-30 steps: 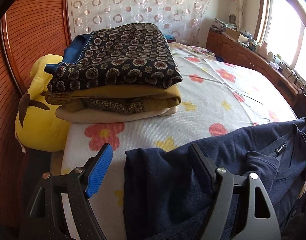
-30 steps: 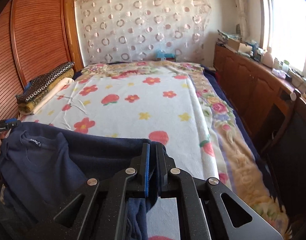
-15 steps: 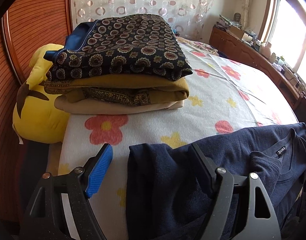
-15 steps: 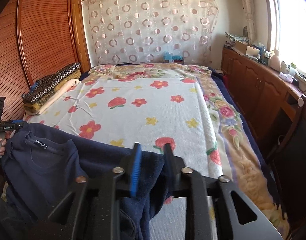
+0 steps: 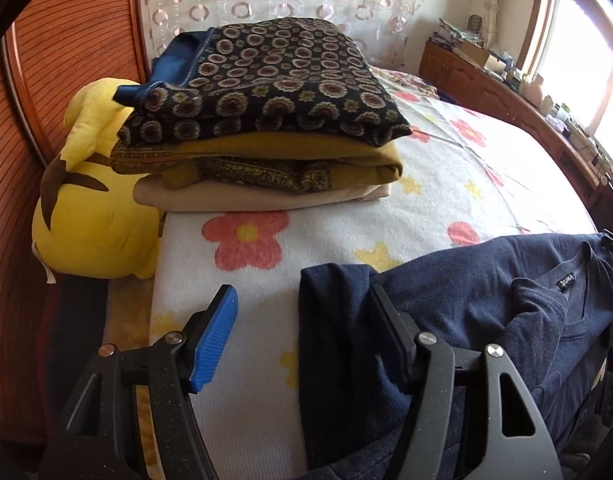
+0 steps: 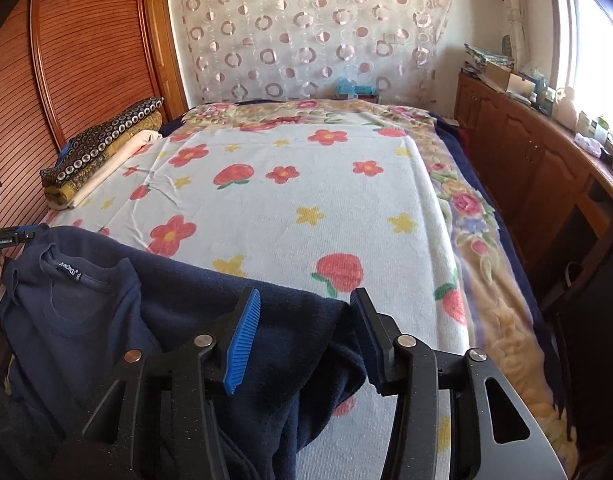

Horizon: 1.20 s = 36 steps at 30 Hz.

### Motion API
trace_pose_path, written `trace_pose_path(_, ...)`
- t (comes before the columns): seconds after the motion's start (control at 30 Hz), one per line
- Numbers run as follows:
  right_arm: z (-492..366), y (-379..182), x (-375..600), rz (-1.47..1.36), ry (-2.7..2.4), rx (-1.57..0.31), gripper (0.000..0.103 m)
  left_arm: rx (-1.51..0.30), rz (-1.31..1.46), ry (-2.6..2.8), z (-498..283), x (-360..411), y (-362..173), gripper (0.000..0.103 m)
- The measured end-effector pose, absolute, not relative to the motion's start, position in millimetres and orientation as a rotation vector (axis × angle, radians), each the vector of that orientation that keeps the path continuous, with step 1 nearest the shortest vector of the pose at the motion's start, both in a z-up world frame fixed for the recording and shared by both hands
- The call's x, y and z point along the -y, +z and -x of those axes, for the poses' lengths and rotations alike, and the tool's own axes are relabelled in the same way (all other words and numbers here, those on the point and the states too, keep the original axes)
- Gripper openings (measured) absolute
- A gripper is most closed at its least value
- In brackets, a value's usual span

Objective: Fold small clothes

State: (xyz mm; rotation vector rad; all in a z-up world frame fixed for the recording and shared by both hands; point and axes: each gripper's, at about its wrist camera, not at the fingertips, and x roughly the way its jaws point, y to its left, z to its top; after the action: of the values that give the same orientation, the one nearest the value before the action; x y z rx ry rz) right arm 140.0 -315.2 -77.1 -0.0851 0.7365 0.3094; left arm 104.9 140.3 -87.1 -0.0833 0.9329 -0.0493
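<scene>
Right wrist view: your right tongs (image 6: 302, 332) were clamped shut on the navy sweater (image 6: 106, 320) a second ago, half a second ago they were partway apart, now they stand wide apart, so you've let go of that corner. The released fabric is slumped between and below the two fingers, hanging over the near bed (image 6: 306, 208) edge; can't tell if it touches the pads. Left wrist view: your left tongs (image 5: 302, 320) were apart a second ago and are apart now, same spread. The sweater's (image 5: 466, 312) left edge sits between the fingers, the right finger over the cloth, the blue pad (image 5: 214, 340) clear of it over bare blanket. Neither side grips anything, so the sweater is laid down for folding, not folded yet. It lies collar up across the near edge of the bed, label showing, bunched and wrinkled at both corners. Judging from that, you're at the start of this garment: it wants flattening before the first fold. Folded stack (image 5: 266, 120) sits further up the bed by the yellow plush (image 5: 90, 216), well apart from the sweater
</scene>
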Motion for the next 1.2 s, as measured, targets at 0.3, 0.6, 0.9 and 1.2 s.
trace_pose_path(0.3, -157.5, -85.5, 314.1, 0.085, 0.311, -0.847, 0.055, -0.987, 0.026, -0.133, -111.9, -122.4, -82.5, 0.044)
trace_pose_path(0.6, -160.6, -86.5, 318.6, 0.053, 0.350, -0.843, 0.055, -0.989, -0.010, -0.168, -104.9, -103.5, -77.7, 0.016)
trace_pose_path(0.9, -126.7, -72.7, 304.3, 0.083, 0.401, -0.758, 0.012, -0.773, 0.043, -0.184, -61.5, -104.4, -30.4, 0.009)
trace_pose_path(1.2, -47.4, 14.8, 305.8, 0.083, 0.454, -0.508, 0.011, -0.514, 0.066, -0.206, -0.9, -100.0, 57.7, 0.009)
